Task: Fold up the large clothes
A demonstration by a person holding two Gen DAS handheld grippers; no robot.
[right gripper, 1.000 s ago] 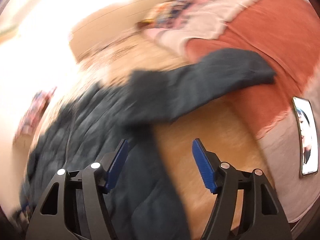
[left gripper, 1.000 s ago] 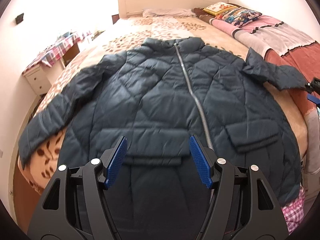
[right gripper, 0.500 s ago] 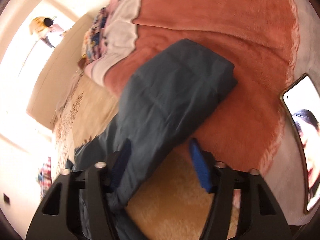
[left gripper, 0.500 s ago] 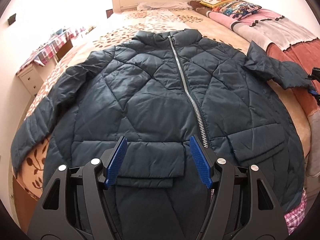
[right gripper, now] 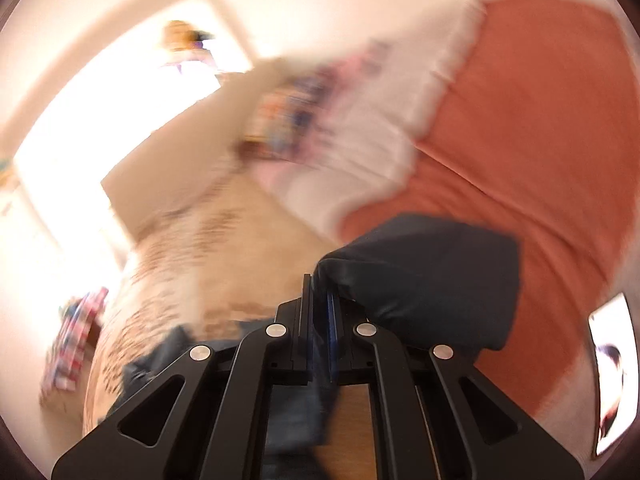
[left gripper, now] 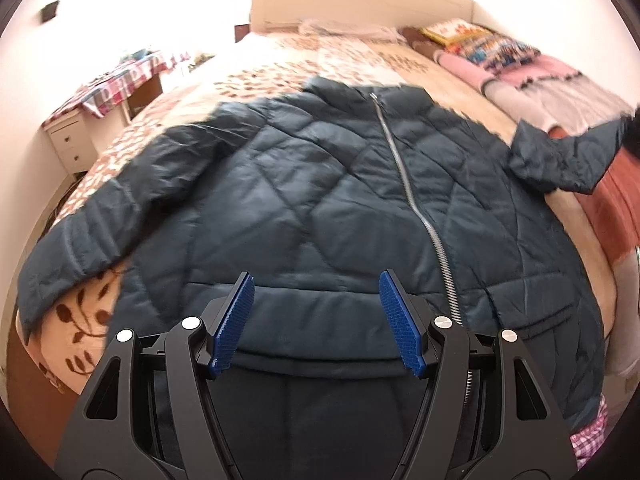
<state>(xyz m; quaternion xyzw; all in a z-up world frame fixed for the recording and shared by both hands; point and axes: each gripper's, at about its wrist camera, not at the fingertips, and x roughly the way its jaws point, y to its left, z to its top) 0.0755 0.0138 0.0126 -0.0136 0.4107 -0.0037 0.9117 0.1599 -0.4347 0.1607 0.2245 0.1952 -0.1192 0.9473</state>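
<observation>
Starting out: the dark navy quilted zip-up jacket (left gripper: 304, 208) lies spread unfolded on the bed (left gripper: 352, 56); my right gripper (right gripper: 318, 304) is closing on its sleeve cuff (right gripper: 432, 280), left gripper (left gripper: 316, 320) wide, empty

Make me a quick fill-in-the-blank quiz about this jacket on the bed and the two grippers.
1. The jacket lies spread on the ____.
2. Its zipper is ____ up.
3. The right hand-held gripper is closing on the jacket's ____.
4. The left hand-held gripper has its jaws ____, holding nothing.

Missing words: bed; zipped; sleeve; open
</observation>
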